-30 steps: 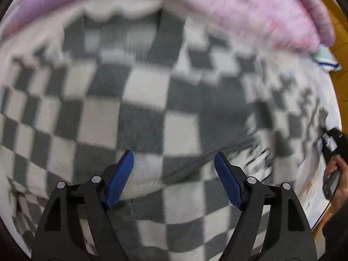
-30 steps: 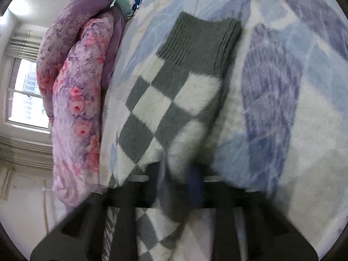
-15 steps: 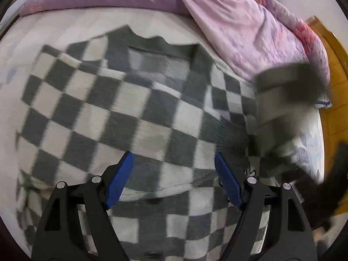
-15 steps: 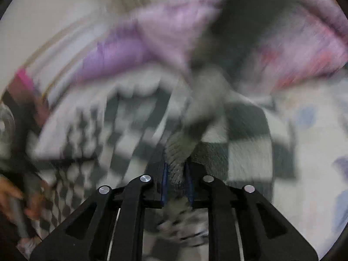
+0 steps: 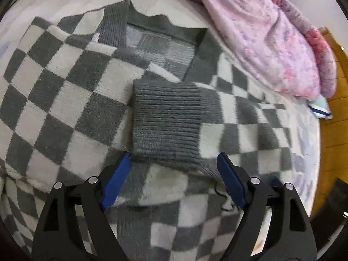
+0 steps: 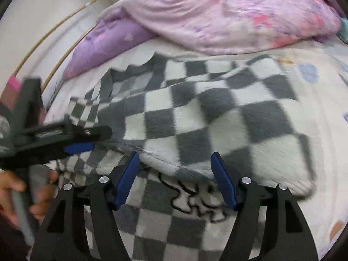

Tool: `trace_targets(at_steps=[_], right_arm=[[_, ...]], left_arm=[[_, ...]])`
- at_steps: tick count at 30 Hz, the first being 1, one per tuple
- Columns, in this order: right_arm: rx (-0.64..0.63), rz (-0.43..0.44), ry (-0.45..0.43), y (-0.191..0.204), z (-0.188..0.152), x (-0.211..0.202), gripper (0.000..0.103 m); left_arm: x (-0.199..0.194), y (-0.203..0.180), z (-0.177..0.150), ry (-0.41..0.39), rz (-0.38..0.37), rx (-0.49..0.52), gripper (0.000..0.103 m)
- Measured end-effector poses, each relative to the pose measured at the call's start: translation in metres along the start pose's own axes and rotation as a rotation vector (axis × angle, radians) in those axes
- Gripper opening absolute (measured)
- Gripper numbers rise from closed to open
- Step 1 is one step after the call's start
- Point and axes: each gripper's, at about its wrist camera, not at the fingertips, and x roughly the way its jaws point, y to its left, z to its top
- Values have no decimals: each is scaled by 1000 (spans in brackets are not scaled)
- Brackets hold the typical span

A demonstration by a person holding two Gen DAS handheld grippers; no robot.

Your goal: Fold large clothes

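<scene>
Sweater [image 5: 71, 91], grey-and-white checked, lies spread on the bed [image 5: 308, 152], filling both frames. Only the left view shows its sleeve folded across the chest, ribbed cuff [image 5: 166, 126] at centre just beyond the left gripper [image 5: 174, 163], whose jaws are spread and empty. Only the right view shows black stitching [image 6: 193, 198] at lower centre, between the spread, empty jaws of the right gripper [image 6: 174, 158]. Quilt [image 6: 217, 17] bounds the top edge.
</scene>
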Motion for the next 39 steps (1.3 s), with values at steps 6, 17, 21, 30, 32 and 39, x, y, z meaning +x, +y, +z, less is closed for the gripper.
trace_targets(at_steps=[6,17,21,30,32,39], right_arm=[[79,-63,-43,-36,-13,-33,66],[167,-155,-60,-59,-24,-55,70],[199,-198,-53,-65,-25,-53,71],[167,-152,-58,-29,-15,-41,71],[169,-113,-53,-17,-10,-32,71],[105,-70,43,11,9,23,37]], left_arm=[[4,-2,6,-15,66,44,46],[10,19,11,1,15,5,34],[-14,10,11,-88,32,69,13],[-137,71,26,-313,7,55,13],[-145,93,29,-313,40,38,13],[-117,158,25,-238,134,-44,13]])
